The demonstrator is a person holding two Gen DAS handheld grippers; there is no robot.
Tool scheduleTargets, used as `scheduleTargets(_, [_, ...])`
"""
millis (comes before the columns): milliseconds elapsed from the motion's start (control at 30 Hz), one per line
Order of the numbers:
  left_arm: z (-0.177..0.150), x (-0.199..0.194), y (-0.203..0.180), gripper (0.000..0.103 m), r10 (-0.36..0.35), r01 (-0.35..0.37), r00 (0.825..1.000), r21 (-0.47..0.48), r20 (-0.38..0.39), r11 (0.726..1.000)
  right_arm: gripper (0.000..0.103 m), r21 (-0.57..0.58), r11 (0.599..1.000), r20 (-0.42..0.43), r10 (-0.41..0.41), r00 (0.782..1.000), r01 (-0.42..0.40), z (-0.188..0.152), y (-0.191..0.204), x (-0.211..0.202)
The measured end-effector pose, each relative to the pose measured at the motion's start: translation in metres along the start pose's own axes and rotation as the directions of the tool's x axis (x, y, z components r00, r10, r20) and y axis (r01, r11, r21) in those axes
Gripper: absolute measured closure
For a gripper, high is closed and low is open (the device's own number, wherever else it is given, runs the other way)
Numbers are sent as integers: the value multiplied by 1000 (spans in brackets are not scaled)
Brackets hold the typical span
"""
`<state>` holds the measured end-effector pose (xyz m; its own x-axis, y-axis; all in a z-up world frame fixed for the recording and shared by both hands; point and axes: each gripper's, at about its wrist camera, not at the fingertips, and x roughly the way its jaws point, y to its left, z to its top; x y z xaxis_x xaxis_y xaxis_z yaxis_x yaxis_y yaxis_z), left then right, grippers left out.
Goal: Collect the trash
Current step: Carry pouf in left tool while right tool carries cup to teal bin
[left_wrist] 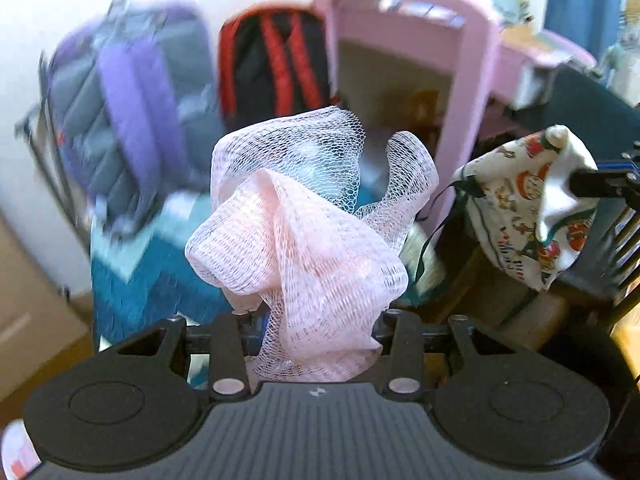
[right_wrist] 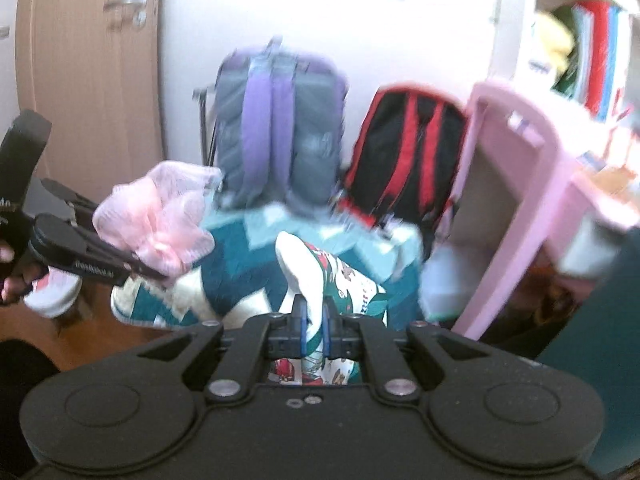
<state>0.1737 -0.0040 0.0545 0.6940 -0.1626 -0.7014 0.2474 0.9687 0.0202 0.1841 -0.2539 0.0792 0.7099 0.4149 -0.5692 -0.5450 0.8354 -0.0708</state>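
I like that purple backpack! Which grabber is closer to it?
Left. The left gripper, clamping pink netting, is out near the purple backpack; the right gripper, gripping printed cloth, sits farther back.

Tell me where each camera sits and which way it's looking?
Left wrist: sits on the left gripper, looking past its jaws, shut on pink netting, toward backpacks; the right gripper shows.
Right wrist: sits on the right gripper, jaws shut on a printed cloth bag; the left gripper and fingers show.
Both share: purple backpack, red-black backpack, pink furniture.
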Motion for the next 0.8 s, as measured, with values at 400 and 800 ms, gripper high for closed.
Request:
scheduleTargets(400, [119, -55, -128, 64, -93, 60, 975, 162, 201, 985, 96, 60, 984, 240, -179, 954, 169, 61, -94, -119])
scheduleTargets(800, [214, -47, -268, 64, -264, 194, 941, 300, 212, 934, 96, 189, 919, 292, -389, 874, 346, 74, -196, -195])
